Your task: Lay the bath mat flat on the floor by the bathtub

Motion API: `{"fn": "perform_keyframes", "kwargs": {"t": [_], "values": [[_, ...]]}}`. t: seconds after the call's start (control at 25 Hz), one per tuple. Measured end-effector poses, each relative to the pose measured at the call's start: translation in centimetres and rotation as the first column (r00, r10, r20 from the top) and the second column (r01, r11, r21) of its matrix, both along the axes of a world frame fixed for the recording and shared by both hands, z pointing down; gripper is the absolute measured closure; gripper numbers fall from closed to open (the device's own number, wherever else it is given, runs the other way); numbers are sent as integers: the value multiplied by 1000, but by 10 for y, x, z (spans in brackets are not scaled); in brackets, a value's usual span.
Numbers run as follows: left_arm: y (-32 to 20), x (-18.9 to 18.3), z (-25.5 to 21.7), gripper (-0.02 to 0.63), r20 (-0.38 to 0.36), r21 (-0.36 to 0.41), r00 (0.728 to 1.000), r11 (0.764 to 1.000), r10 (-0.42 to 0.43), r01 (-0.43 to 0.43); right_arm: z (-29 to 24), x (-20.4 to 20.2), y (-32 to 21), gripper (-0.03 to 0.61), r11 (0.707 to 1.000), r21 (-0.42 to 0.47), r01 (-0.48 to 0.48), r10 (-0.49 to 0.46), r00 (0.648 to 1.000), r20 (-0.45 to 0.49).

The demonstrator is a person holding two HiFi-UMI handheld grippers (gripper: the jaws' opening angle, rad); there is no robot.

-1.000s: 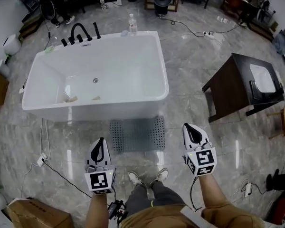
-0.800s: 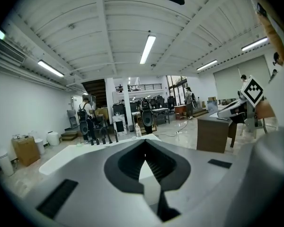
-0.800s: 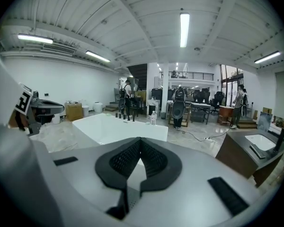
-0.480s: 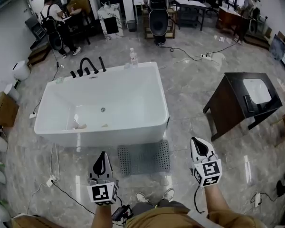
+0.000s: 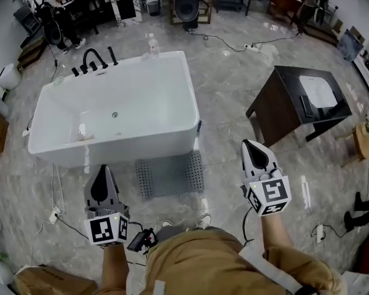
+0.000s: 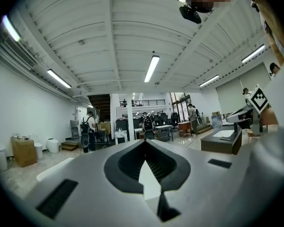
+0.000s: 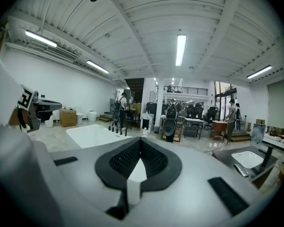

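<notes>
Grey bath mat (image 5: pixel 168 174) lengthwise along bathtub (image 5: pixel 123 149).

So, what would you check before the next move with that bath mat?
1. Bath mat flat on the floor: ok, no fold or curled corner shows.
2. Mat beside the bathtub: ok, it lies along the near wall; whether they touch, cannot tell.
3. Left gripper empty: ok, jaws together, nothing between them.
4. Right gripper empty: ok, jaws together, nothing between them.
5. Dark cabinet clear of the mat: ok, bare floor lies between them.
</notes>
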State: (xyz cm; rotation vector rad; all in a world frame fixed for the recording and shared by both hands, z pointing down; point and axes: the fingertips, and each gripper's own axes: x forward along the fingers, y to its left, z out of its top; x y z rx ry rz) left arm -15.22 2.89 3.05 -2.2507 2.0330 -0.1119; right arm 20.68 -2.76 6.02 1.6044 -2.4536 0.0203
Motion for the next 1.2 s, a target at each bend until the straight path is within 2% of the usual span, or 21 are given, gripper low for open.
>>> {"fn": "perform_keyframes", "kwargs": {"t": [0.28,0.44,0.84,1.04,1.2], "values": [[15,-2,-19,610,-11,17,1000,1000,-3,3,-8,-5,19,574,1000,-9,16,-16,999,31],[26,0,-23,611,12,15,1000,1000,-7,7,-8,-5,28,574,999,-24,32,-31,999,33],[29,2,-10,611,51,3,999,1000,9,-9,-3,-13,34,574,998,-34,49,-49,999,-12],[32,7,-6,609,95,1,995,999,37,-38,-5,-11,34,574,998,-36,45,-46,998,-32],[34,8,-1,611,83,-10,996,999,40,-39,-3,-11,34,574,998,-39,44,-45,999,-23]]}}
